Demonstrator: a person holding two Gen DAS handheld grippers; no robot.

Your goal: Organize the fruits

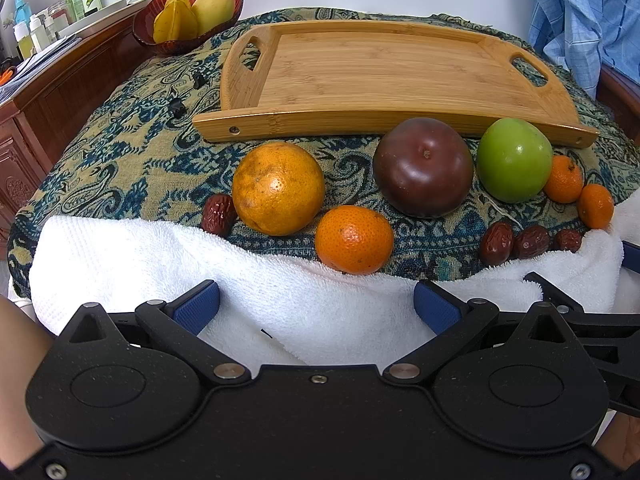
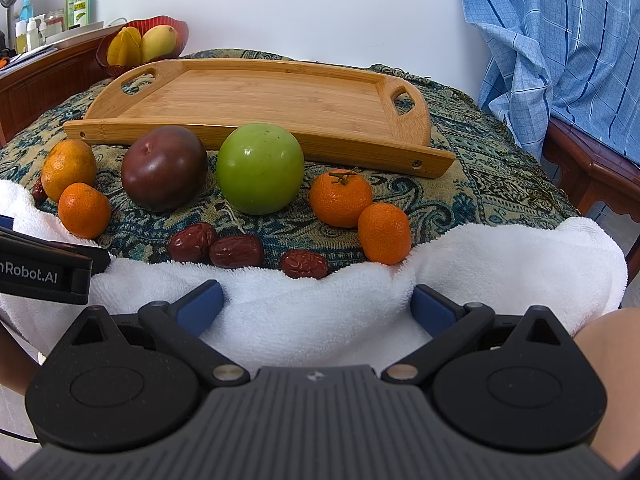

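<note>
An empty bamboo tray (image 1: 376,68) (image 2: 280,96) lies at the back of the patterned cloth. In front of it sit a large orange (image 1: 278,188) (image 2: 68,168), a dark purple fruit (image 1: 424,172) (image 2: 164,168), a green apple (image 1: 514,160) (image 2: 260,168), three small mandarins (image 1: 354,240) (image 2: 340,198) (image 2: 384,234) and several red dates (image 1: 496,244) (image 2: 236,251). My left gripper (image 1: 316,308) is open and empty over the white towel. My right gripper (image 2: 316,306) is open and empty, short of the dates.
A red bowl (image 1: 148,20) (image 2: 180,28) with a starfruit and a mango stands at the back left. A white towel (image 1: 160,256) (image 2: 500,264) covers the near table edge. Bottles crowd a wooden cabinet at left (image 1: 76,80). Blue checked cloth (image 2: 560,40) hangs at right.
</note>
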